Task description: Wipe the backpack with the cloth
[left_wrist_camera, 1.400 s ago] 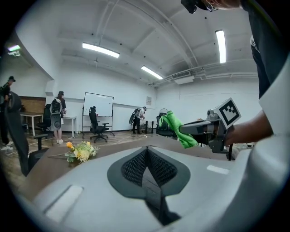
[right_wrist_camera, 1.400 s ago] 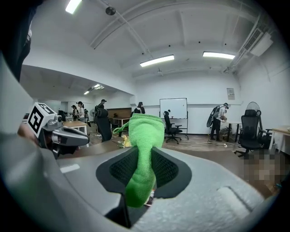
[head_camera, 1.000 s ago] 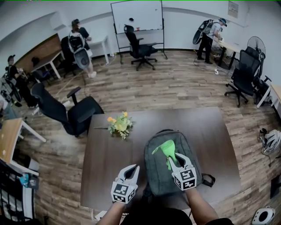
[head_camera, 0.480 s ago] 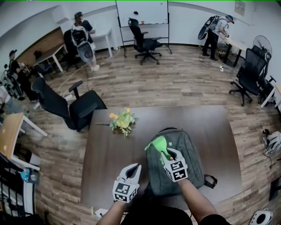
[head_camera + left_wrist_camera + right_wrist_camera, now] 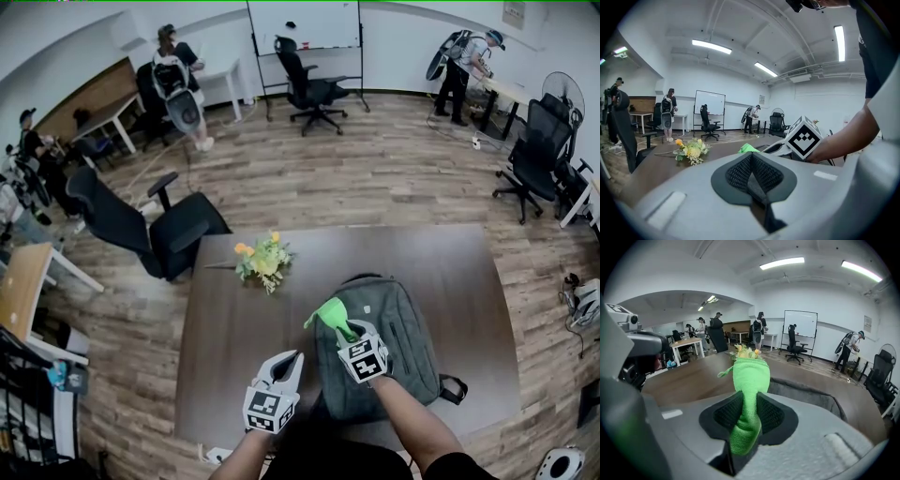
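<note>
Cloth of bright green terry (image 5: 328,311) clamped in right gripper (image 5: 345,329) over grey fabric backpack (image 5: 398,323); left gripper (image 5: 292,357) closed empty beside backpack.

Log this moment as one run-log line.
step: wipe backpack | right hand-held gripper: shut on cloth, at backpack's left edge in head view | left hand-held gripper: shut, empty, over table

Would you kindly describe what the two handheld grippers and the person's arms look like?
Both the left gripper and right gripper have light grey, tapering shells, black mesh-textured pads and a white cube with black square markers. The person wears a dark short-sleeved top.
</note>
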`<state>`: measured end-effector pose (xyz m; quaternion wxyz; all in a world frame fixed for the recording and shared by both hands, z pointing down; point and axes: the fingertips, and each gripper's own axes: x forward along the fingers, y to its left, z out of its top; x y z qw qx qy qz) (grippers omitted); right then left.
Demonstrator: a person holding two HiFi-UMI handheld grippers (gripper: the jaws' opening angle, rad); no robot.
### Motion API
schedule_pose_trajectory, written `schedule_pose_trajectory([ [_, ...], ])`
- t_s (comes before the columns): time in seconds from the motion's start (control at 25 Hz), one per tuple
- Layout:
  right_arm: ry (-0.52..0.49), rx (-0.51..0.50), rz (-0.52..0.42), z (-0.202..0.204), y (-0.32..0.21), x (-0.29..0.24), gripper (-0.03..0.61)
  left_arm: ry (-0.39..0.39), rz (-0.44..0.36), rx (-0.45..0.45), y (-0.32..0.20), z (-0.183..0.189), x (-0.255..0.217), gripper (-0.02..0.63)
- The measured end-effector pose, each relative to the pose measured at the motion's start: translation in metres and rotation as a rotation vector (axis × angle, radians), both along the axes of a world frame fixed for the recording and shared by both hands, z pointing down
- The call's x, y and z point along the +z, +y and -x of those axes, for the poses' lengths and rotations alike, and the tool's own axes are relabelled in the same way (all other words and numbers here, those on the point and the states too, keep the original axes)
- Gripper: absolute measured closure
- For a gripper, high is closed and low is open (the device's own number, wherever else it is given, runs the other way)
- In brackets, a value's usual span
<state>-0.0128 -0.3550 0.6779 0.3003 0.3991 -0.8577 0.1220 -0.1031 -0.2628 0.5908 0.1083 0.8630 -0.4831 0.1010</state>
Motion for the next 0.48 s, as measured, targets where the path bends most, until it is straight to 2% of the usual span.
schedule_pose_trajectory([
  [0.48,0.119,-0.068,0.042,0.011,-0.006,0.038,0.482,-0.022,0.017,-0.010,-0.003,0.004,0.005,0.595],
])
